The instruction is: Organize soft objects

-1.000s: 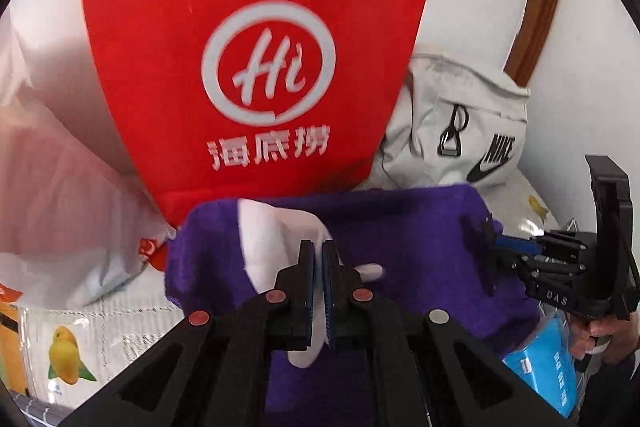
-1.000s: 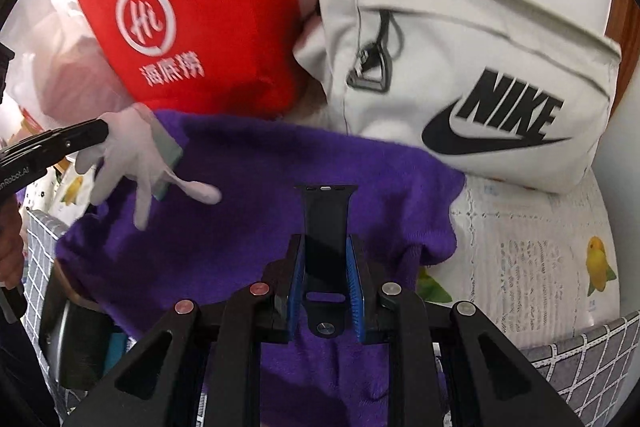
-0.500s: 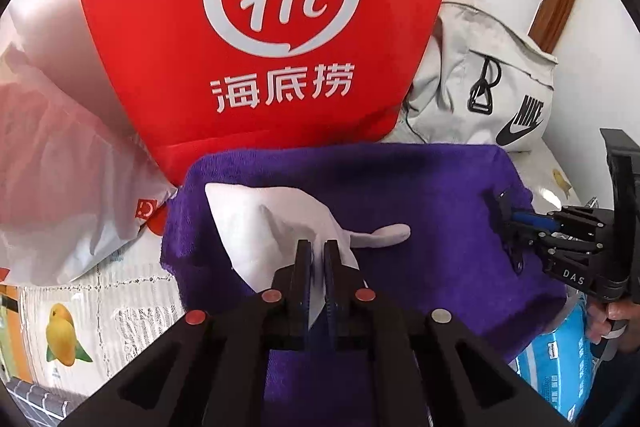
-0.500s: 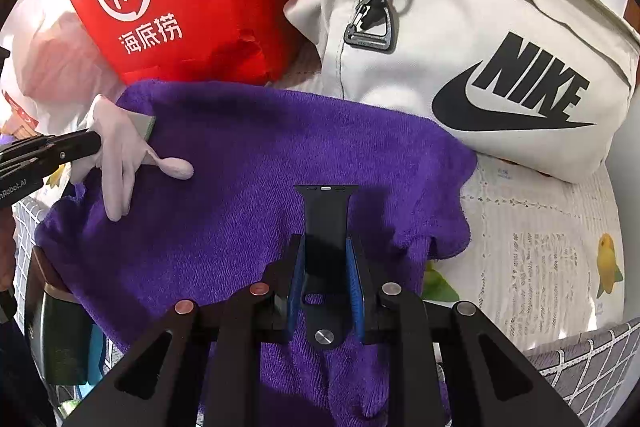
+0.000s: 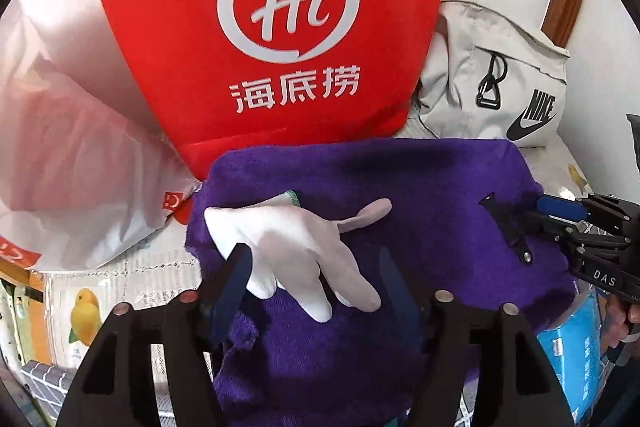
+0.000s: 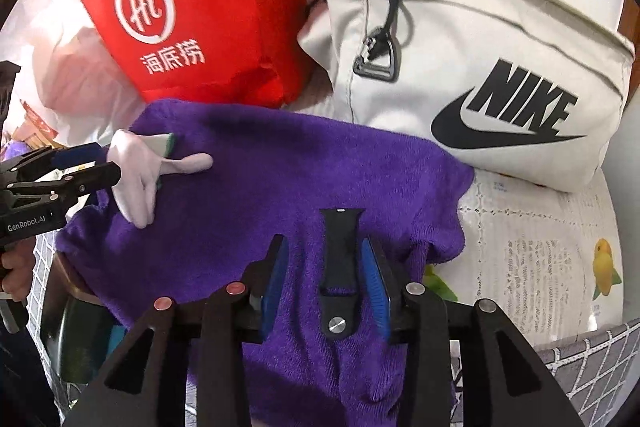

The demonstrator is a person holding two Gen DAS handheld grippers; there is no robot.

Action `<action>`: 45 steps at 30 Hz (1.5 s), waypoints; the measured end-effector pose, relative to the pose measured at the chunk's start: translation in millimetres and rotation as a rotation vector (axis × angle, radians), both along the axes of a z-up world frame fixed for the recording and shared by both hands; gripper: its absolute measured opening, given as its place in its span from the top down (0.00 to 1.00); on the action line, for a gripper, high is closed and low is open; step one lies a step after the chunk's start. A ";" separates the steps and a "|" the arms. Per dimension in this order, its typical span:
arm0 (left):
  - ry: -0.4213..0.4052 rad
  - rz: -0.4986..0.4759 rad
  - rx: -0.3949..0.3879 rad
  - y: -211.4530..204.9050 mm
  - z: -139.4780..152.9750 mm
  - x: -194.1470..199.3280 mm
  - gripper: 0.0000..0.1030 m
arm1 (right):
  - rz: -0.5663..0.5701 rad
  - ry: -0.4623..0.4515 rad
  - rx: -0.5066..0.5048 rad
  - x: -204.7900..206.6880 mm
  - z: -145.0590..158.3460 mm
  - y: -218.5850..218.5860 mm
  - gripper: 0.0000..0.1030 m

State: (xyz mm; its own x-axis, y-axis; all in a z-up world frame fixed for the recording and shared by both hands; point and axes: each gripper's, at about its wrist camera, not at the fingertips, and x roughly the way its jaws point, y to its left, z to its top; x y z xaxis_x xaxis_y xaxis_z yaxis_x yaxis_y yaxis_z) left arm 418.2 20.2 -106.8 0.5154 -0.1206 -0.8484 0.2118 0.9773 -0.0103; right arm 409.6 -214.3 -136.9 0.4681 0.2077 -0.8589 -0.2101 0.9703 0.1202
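A purple towel [image 5: 420, 195] [image 6: 280, 167] lies spread in front of both grippers. A white glove [image 5: 296, 247] [image 6: 140, 179] rests flat on its left part. My left gripper [image 5: 314, 279] [image 6: 100, 159] hovers over the glove with its jaws opening and the pads off it. On the towel's right part lies a black strap [image 6: 340, 267] [image 5: 508, 231]. My right gripper [image 6: 326, 275] [image 5: 560, 223] straddles it with jaws opening; the left pad stands apart from the strap and the right pad is close beside it.
A red bag [image 5: 260, 27] [image 6: 200, 7] stands behind the towel, with a beige Nike bag [image 6: 480, 67] [image 5: 500, 87] to its right. A white plastic bag [image 5: 80, 147] lies at left. A blue pack [image 5: 572, 355] sits under the towel's right edge. A printed cloth [image 6: 540, 247] covers the surface.
The left jaws have parted and let go of the glove, which now lies on the towel. The right jaws have spread off the black strap. Both views sit closer to the towel.
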 end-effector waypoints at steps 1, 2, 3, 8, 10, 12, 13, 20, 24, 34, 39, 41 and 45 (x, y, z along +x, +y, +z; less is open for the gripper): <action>-0.001 0.005 0.007 0.7 2.4 -1.8 0.32 | 0.003 -0.006 -0.003 -2.1 2.1 0.2 0.62; -0.002 0.012 0.021 0.5 4.2 -3.7 0.31 | 0.004 -0.013 -0.004 -4.7 5.0 1.5 0.62; 0.000 0.018 0.041 0.5 6.1 -6.5 0.31 | 0.006 -0.019 -0.004 -8.0 8.1 1.6 0.62; -0.021 0.012 0.092 -4.1 15.9 -26.3 0.31 | 0.011 -0.034 -0.001 -27.6 21.5 4.5 0.61; -0.039 0.011 0.072 -3.1 21.3 -35.0 0.31 | 0.014 -0.042 0.004 -36.8 28.0 5.0 0.61; -0.065 0.017 0.050 0.9 28.7 -47.6 0.31 | 0.017 -0.052 0.009 -47.1 35.2 7.5 0.61; -0.084 0.014 0.044 1.3 32.1 -54.0 0.31 | 0.018 -0.056 0.012 -51.4 37.7 9.3 0.61; -0.099 0.052 0.039 16.4 53.6 -106.1 0.31 | 0.032 -0.093 0.023 -100.3 61.5 20.6 0.61; -0.079 0.059 0.008 26.8 56.7 -145.7 0.31 | 0.031 -0.110 0.049 -138.7 73.9 26.4 0.61; -0.054 -0.011 -0.017 20.5 29.8 -243.8 0.31 | 0.024 -0.130 0.049 -240.9 76.6 25.1 0.53; -0.006 -0.037 -0.051 18.4 -2.3 -270.6 0.31 | -0.002 -0.115 0.046 -278.0 62.9 15.8 0.53; 0.005 -0.052 -0.040 16.7 -15.0 -275.6 0.28 | -0.014 -0.110 0.042 -290.4 56.9 12.0 0.53; 0.017 -0.094 -0.019 13.7 -32.7 -281.7 0.28 | -0.037 -0.094 0.043 -307.4 45.1 6.6 0.53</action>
State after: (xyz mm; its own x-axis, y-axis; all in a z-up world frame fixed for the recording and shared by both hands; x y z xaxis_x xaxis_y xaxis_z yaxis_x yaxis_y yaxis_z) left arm 136.5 33.9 -139.4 0.4862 -0.1842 -0.8542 0.3026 0.9525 -0.0331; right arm 102.3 -207.7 -91.8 0.5543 0.2248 -0.8014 -0.1869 0.9719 0.1434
